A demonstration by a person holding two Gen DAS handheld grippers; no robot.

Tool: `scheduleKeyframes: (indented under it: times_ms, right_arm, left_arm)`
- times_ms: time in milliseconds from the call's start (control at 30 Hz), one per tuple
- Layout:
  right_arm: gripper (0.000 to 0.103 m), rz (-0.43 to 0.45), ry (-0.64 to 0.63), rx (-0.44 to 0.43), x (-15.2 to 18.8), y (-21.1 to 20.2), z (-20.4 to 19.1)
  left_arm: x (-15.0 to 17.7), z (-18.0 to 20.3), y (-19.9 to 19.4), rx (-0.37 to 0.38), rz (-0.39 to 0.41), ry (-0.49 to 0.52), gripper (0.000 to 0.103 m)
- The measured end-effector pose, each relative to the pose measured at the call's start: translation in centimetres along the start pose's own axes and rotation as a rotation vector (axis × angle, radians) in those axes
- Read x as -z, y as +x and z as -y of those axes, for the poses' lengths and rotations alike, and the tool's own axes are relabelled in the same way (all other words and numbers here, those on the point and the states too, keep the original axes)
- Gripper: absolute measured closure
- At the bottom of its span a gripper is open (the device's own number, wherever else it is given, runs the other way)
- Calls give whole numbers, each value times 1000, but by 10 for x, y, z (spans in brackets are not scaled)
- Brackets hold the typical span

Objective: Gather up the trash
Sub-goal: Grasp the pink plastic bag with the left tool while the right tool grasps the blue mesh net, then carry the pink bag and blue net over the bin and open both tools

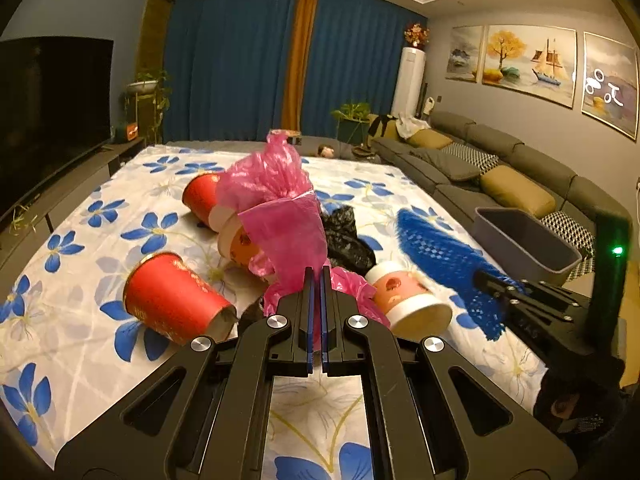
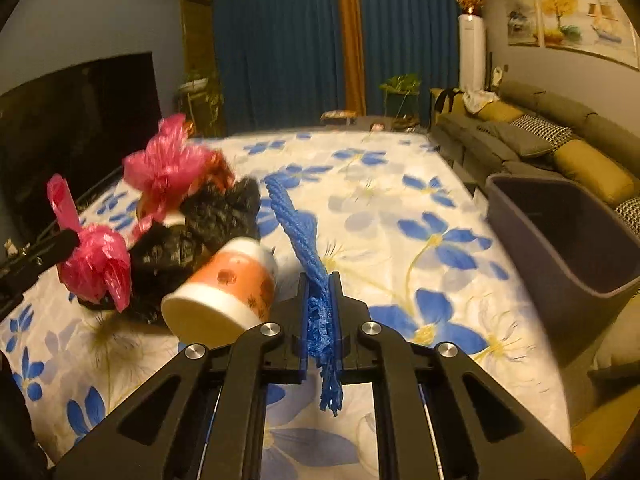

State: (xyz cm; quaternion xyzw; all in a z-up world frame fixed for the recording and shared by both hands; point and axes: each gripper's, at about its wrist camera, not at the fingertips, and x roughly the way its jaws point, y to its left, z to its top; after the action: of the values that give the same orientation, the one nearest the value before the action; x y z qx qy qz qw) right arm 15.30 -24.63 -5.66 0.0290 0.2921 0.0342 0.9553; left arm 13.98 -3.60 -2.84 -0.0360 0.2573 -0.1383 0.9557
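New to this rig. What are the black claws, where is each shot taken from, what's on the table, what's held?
No robot here: a person carries a hand-held gripper in each hand, with a fisheye camera looking along its fingers.

The left camera shows the left hand-held gripper shut on a pink bag. The right camera shows the right hand-held gripper shut on blue netting.

On the flowered cloth lie two red cups, an orange cup, a black bag and a grey bin at the edge, by the sofa.
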Motion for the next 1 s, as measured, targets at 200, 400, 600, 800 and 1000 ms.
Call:
scheduleKeyframes:
  times_ms: [200,400,600,800,1000]
  right_arm:
    - [93,81,5,19,-15,-27,7]
    - [93,138,15,46,-26,-45,20]
    - [93,174,30,74,-31,-57,36]
    - [93,210,48,131,-37,-68,63]
    - [93,254,80,236,-48,-80,105]
  left_arm:
    - [-20,11,-5,16,46,14,102]
    - [-40,35,-5,38,86,50,102]
    - [-55,59,-2,75,110,70,102]
    - [-72,98,6,126,132,99,102]
    - [-86,148,19,208,159,124,102]
